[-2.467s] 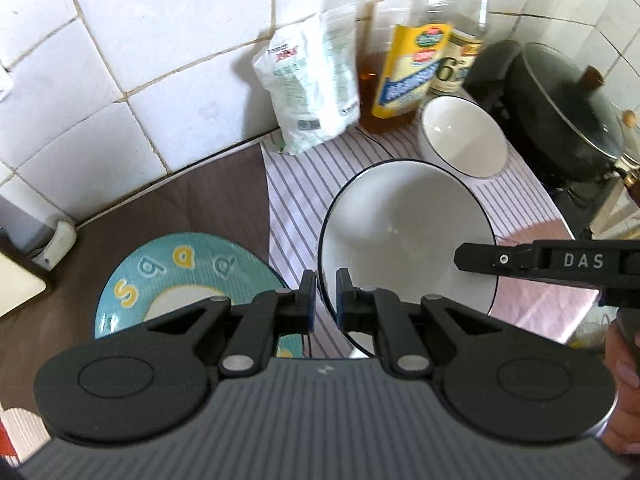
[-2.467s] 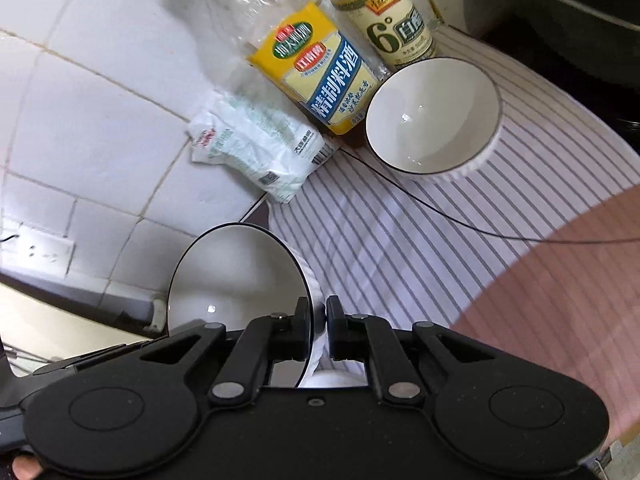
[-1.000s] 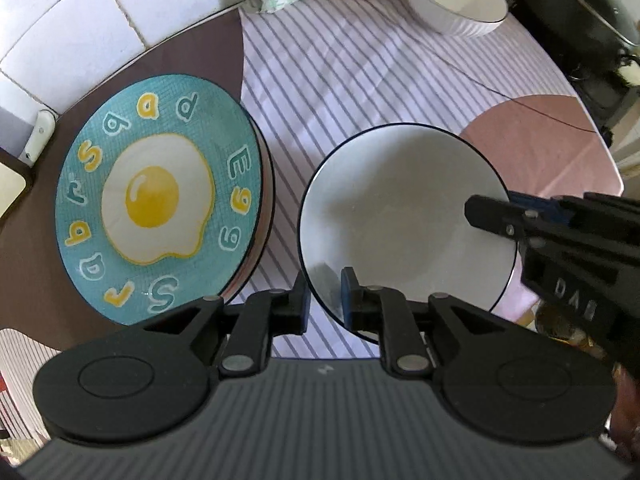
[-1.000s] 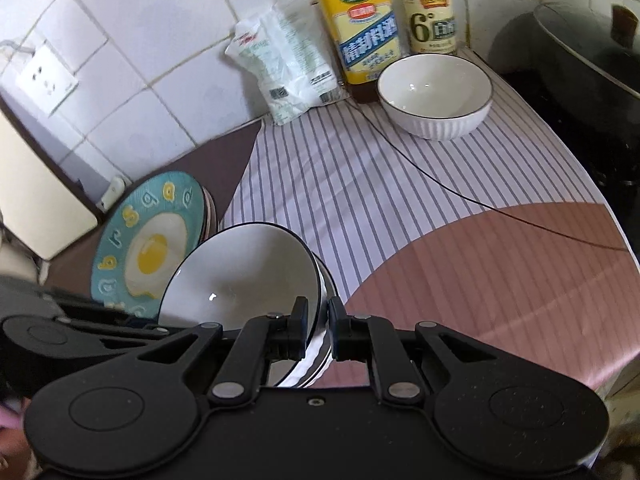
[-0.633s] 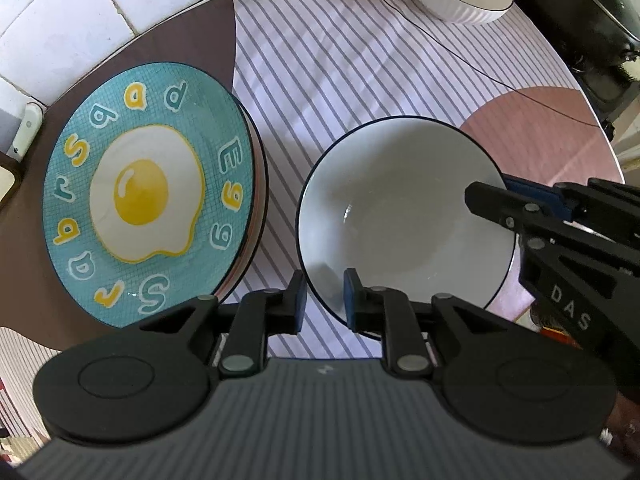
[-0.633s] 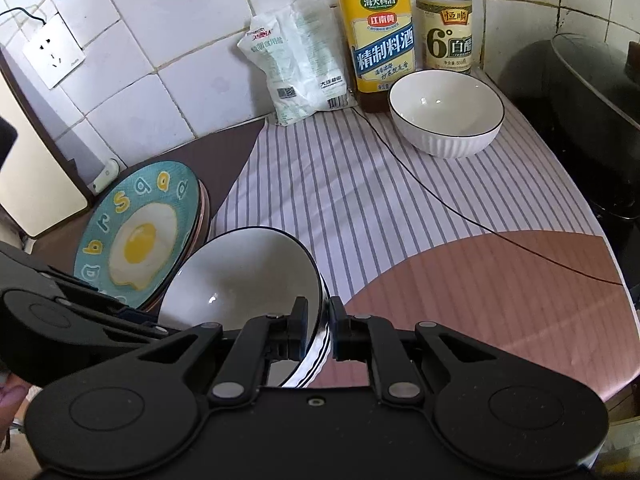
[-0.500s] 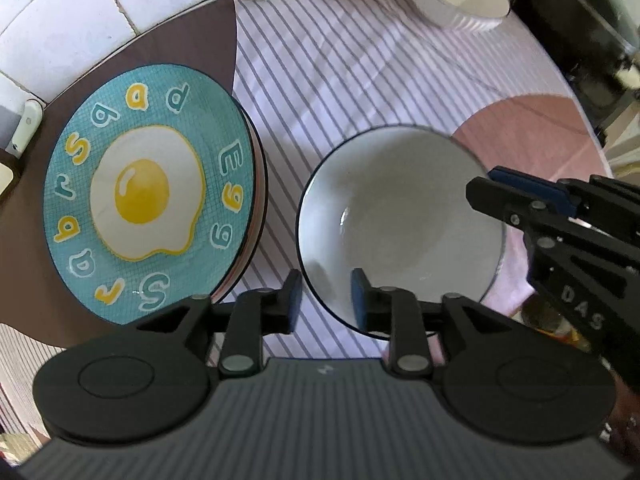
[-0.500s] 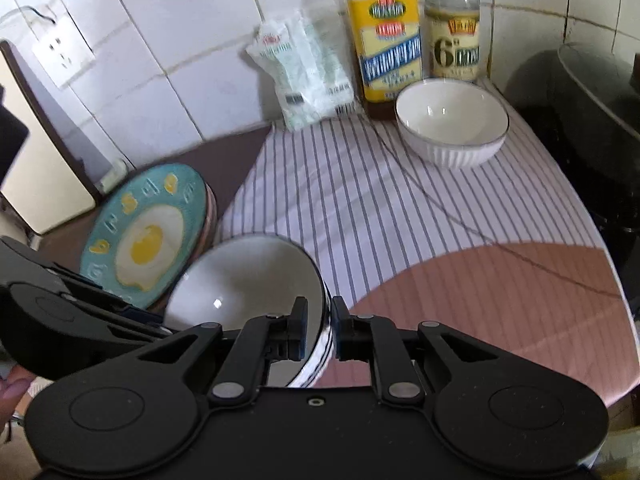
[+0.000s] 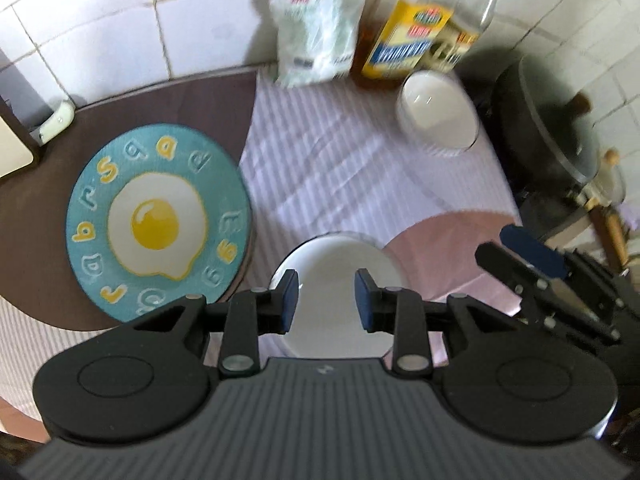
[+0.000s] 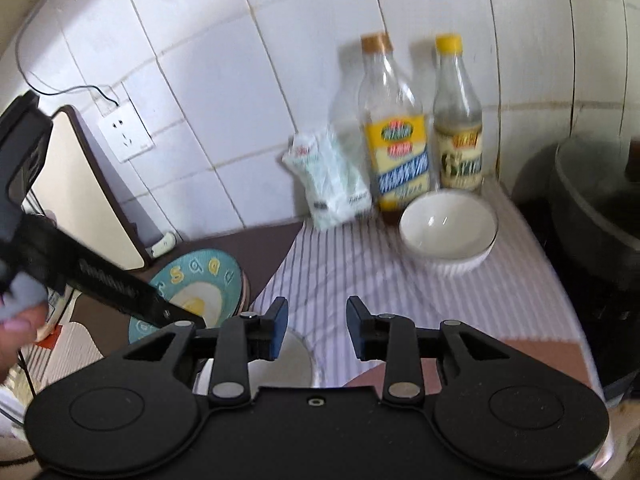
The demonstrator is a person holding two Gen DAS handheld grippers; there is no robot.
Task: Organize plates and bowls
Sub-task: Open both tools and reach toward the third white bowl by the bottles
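A large white bowl point(image 9: 340, 280) with a dark rim rests on the striped cloth, right of the teal fried-egg plate point(image 9: 158, 218). My left gripper point(image 9: 327, 300) hangs above the bowl, open, with nothing pinched. My right gripper point(image 10: 313, 328) is also lifted off the bowl point(image 10: 288, 364); its jaws are opening and hold nothing. A smaller white bowl point(image 10: 448, 226) stands at the back by the bottles, also in the left wrist view point(image 9: 438, 114). The egg plate point(image 10: 200, 284) lies partly behind the left gripper's arm in the right wrist view.
Two bottles point(image 10: 400, 136) and a white packet point(image 10: 332, 178) stand against the tiled wall. A dark pot point(image 9: 556, 128) sits at the right on the stove. A cutting board point(image 10: 80, 192) leans at the left under a wall socket. A hand point(image 10: 16, 320) shows at the left edge.
Both grippers let go of the large bowl's rim, opened, and rose away from it. The bowl now stays on the cloth beside the egg plate.
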